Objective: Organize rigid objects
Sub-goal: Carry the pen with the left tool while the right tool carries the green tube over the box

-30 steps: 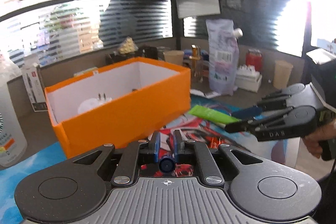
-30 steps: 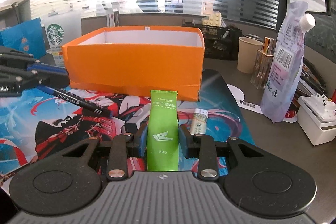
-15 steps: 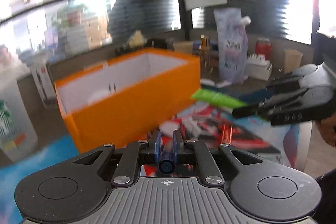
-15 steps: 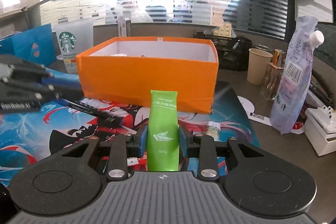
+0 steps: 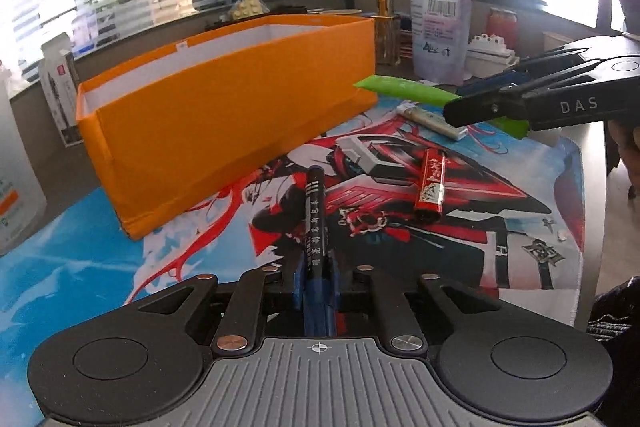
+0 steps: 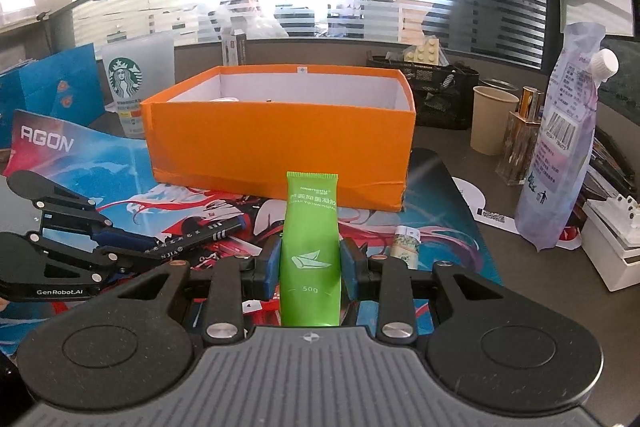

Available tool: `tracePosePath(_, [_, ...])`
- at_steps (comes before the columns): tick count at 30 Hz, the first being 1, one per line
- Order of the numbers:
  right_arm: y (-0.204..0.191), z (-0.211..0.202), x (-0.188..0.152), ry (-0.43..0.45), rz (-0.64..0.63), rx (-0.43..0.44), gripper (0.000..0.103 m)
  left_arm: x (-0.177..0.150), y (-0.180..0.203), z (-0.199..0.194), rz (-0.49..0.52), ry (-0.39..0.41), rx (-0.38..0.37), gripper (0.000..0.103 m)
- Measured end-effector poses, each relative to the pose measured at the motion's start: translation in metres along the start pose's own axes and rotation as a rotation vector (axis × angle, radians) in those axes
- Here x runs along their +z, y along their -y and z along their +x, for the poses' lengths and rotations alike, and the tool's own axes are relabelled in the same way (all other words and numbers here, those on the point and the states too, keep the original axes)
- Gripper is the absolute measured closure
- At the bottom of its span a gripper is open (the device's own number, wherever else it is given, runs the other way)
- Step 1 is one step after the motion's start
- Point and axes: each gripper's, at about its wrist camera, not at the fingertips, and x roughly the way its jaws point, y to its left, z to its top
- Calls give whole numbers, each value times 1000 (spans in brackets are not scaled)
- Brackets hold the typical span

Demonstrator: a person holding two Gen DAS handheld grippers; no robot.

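Observation:
An orange box (image 5: pixel 224 95) with a white inside stands on the printed desk mat (image 5: pixel 460 223); it also shows in the right wrist view (image 6: pixel 280 143). My left gripper (image 5: pixel 315 273) is shut on a black pen (image 5: pixel 314 215) that points forward, low over the mat; the pen also shows in the right wrist view (image 6: pixel 188 241). My right gripper (image 6: pixel 310 267) is shut on a green tube (image 6: pixel 311 247), held above the mat in front of the box; the tube also shows in the left wrist view (image 5: pixel 420 95).
A red tube (image 5: pixel 431 185) and a small white vial (image 5: pixel 434 121) lie on the mat. A purple spout pouch (image 6: pixel 560 155), paper cup (image 6: pixel 492 119), white box (image 6: pixel 616 243), Starbucks cup (image 6: pixel 128 83) and black organiser (image 6: pixel 436 95) stand around the box.
My left gripper has tipped downward, so the pen now points along the mat and the box looks higher. My right gripper with the green tube has risen a little.

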Motion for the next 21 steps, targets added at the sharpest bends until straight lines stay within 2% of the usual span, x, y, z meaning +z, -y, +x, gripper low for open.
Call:
tracePosePath(5, [-1,-2,2,7,-1,-4,74,4,0,-2,-40,17,8,92])
tracePosePath(11, [-3,-8,10,35,-14,4,74,25,-1,-29,-42,111,37,93])
tracePosePath(12, [-4,-9,12,41,-17,7,74,29,-1,-33,-34,125,38,103])
tracePosePath(15, [-5,-11,15,56,-21,11,74,38,-2,-43,-24,153,52,103])
tracePosePath(17, [-7,-12,18,61,-24,16,74,39,-3,-43,-16,151,61,103])
tracePosePath(21, [-9,-12,18,59,-30,22,74,27,-3,-25,-25,86,64,101])
